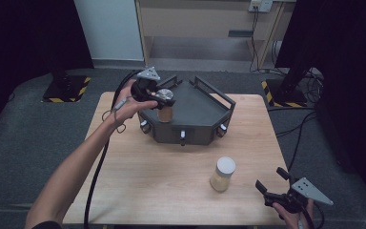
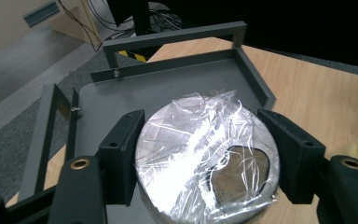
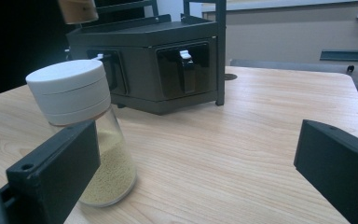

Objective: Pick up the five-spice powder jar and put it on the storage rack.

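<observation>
two grippers (image 1: pixel 274 185), two jars (image 1: pixel 223 174), one rack (image 1: pixel 198 112)

1. Foil-capped jar (image 1: pixel 165 107): round silver lid (image 2: pixel 205 158) under crinkled clear film, brown contents; upright, raised over the dark rack's left edge.
2. White-capped jar (image 1: pixel 223 174): clear glass, yellowish granules filling the lower part; upright on the wooden table.

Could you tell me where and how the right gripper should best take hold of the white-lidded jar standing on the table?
Probably across the white-lidded jar's clear body just under the white lid, coming in level from the near right, where the right gripper waits open. The jar stands upright and apart from the dark rack, so its round sides are free for both jaws.
</observation>
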A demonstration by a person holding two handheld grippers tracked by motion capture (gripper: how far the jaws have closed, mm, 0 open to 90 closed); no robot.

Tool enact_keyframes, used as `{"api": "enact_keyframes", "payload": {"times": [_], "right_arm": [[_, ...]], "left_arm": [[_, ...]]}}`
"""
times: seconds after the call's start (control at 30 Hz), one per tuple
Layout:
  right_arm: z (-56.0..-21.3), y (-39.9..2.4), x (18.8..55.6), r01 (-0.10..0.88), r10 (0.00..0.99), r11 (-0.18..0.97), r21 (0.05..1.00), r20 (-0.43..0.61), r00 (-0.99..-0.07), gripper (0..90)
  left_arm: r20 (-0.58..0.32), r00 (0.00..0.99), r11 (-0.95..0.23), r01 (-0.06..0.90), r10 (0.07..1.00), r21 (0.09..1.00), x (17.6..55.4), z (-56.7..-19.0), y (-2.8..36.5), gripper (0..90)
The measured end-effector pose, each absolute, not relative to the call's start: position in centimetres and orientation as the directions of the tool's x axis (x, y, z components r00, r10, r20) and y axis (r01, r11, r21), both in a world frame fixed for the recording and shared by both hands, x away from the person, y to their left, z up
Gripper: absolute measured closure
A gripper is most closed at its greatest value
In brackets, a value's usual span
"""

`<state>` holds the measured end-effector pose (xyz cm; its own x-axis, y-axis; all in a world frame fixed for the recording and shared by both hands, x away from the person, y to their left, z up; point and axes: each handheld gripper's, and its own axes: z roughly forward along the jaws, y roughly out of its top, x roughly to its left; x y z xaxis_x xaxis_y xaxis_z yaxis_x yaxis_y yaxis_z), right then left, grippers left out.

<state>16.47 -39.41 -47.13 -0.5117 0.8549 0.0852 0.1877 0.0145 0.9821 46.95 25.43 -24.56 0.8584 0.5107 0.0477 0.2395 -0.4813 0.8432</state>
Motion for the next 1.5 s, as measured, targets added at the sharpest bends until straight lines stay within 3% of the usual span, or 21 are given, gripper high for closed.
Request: {"api": "enact_keyframes", "payload": {"times": [0.53,1.4,1.43,1.5], "right_arm": [[-47.1,-39.4,16.3,0.182,0.855,0.017,0.983,0.080,-0.513,0.9],[-47.1,-39.5,16.3,0.184,0.854,0.017,0.983,0.082,-0.514,0.9],[-47.1,-39.5,16.3,0.185,0.854,0.017,0.983,0.082,-0.514,0.9],[-47.1,-39.5,16.2,0.184,0.853,0.016,0.983,0.083,-0.515,0.9]], "left_arm": [[0.041,0.814,-0.462,0.286,0.579,0.840,50.1,-26.3,24.0,33.5],[0.026,0.816,-0.455,0.295,0.578,0.840,51.2,-27.8,23.6,33.3],[0.028,0.817,-0.457,0.293,0.576,0.840,51.1,-27.8,23.6,32.5],[0.034,0.800,-0.444,0.297,0.599,0.845,50.7,-27.7,23.3,20.2]]}}
